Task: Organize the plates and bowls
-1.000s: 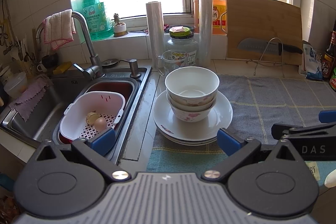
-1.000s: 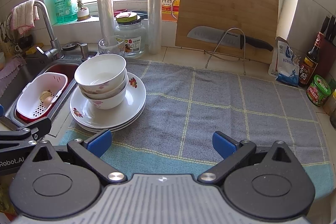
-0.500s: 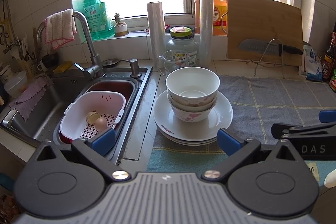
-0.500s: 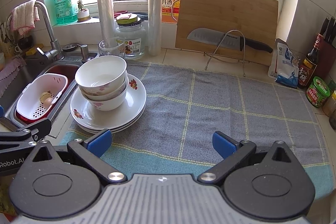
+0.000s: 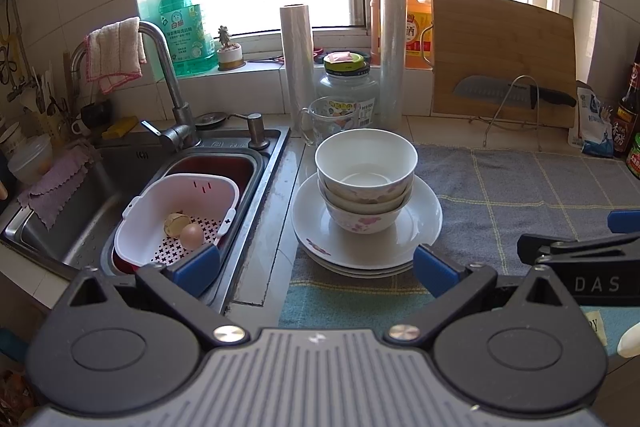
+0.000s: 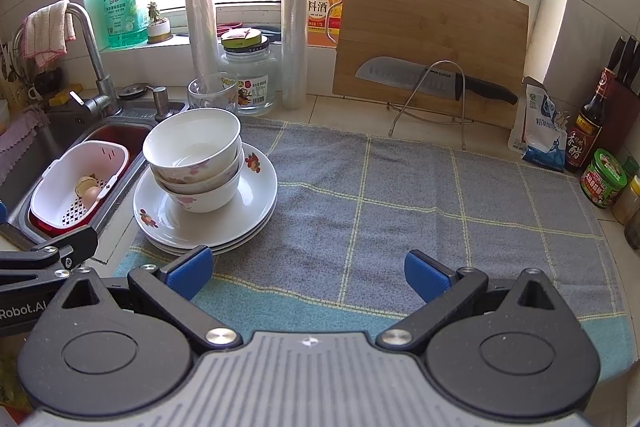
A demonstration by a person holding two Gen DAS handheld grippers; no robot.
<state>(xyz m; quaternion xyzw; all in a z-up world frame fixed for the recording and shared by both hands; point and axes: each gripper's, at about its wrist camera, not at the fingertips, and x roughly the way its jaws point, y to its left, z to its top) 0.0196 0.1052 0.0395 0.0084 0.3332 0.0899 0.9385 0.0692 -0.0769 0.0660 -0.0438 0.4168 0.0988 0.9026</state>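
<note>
Three white flowered bowls (image 5: 366,167) are nested on a stack of white plates (image 5: 420,227) at the left edge of a grey checked towel (image 5: 520,183). My left gripper (image 5: 316,267) is open and empty, just in front of the stack. In the right wrist view the bowls (image 6: 192,147) and plates (image 6: 256,187) sit at the left. My right gripper (image 6: 308,271) is open and empty over the towel (image 6: 400,195), to the right of the stack.
A sink (image 5: 100,183) with a white colander (image 5: 160,211) holding an egg lies left of the stack. A glass cup (image 5: 332,115), a jar (image 5: 348,83), film rolls (image 5: 296,63), a cutting board (image 6: 432,35) with a knife (image 6: 432,79), and sauce bottles (image 6: 588,123) line the back and right.
Both views have crept slightly closer to the counter; the bowls and plates have not moved, and both grippers stay open.
</note>
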